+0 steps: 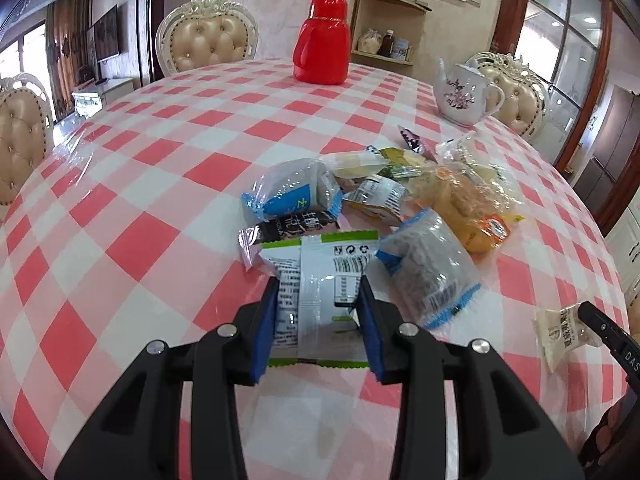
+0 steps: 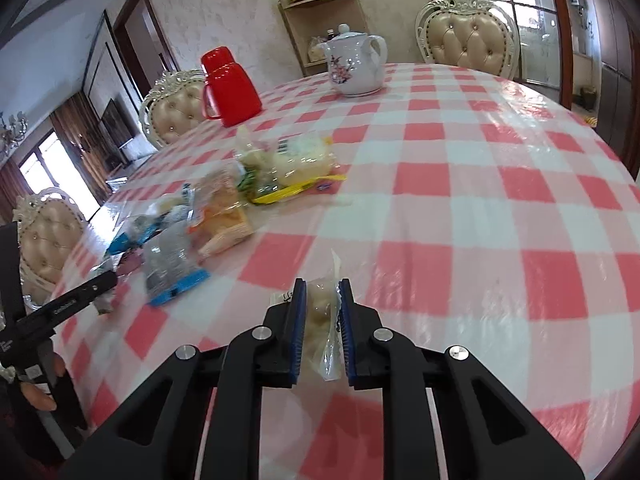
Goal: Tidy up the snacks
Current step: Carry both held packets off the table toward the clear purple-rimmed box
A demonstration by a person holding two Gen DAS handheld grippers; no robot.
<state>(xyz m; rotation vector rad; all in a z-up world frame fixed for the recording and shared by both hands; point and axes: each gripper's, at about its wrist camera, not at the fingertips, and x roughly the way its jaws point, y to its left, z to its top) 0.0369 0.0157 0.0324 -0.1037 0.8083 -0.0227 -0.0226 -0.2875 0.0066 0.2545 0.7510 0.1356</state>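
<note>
My left gripper (image 1: 318, 286) is shut on a white snack packet with green edges (image 1: 320, 280), held just above the table in the left wrist view. Beyond it lies a pile of snacks: two clear packets with blue ends (image 1: 292, 192) (image 1: 432, 276), a dark packet (image 1: 288, 224) and an orange-yellow bag (image 1: 468, 208). In the right wrist view my right gripper (image 2: 323, 286) is shut on a small clear packet holding a pale snack (image 2: 320, 312), lifted off the cloth. The same pile (image 2: 224, 216) lies to its left.
A red-and-white checked cloth (image 1: 160, 160) covers the round table. A red thermos jug (image 1: 322, 40) and a white flowered teapot (image 1: 464, 92) stand at the far side. Padded chairs (image 1: 208, 36) ring the table. A hand (image 2: 40, 396) grips the left tool.
</note>
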